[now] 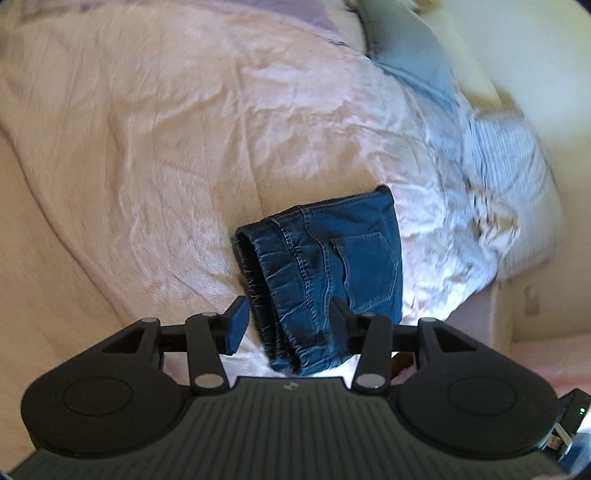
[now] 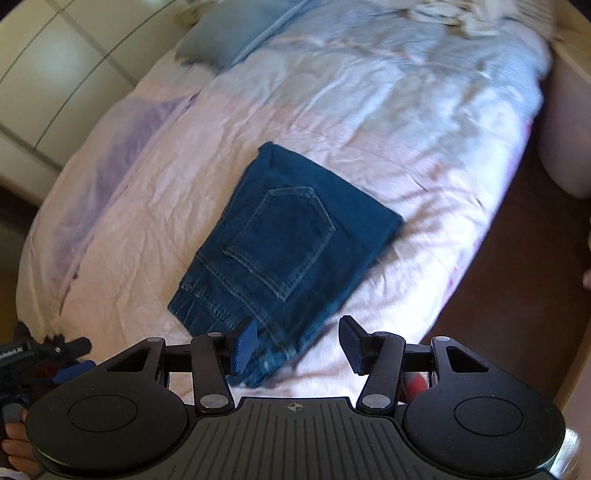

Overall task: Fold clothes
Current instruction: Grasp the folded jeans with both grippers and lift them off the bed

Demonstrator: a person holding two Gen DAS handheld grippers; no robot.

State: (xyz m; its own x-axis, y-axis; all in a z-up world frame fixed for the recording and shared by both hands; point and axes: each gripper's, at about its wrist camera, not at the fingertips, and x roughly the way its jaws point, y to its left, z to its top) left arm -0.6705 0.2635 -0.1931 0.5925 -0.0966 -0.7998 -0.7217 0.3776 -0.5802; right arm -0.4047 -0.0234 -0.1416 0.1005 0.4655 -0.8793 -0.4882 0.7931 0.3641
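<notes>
The folded dark-blue denim jeans (image 2: 280,236) lie on the wrinkled pale-pink bedspread (image 2: 406,155), pocket side up, with a grey-blue pillow (image 2: 225,33) beyond them at the bed's far end and cream panelled cabinets (image 2: 55,74) to its left.

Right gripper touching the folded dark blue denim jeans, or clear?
Cannot tell. In the right wrist view the right gripper is open above the near corner of the folded dark blue denim jeans; its left finger overlaps the denim, no gap visible.

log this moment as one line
task: fold clothes | jeans: folded on bed | left gripper: open above jeans | right gripper: open, empty
</notes>
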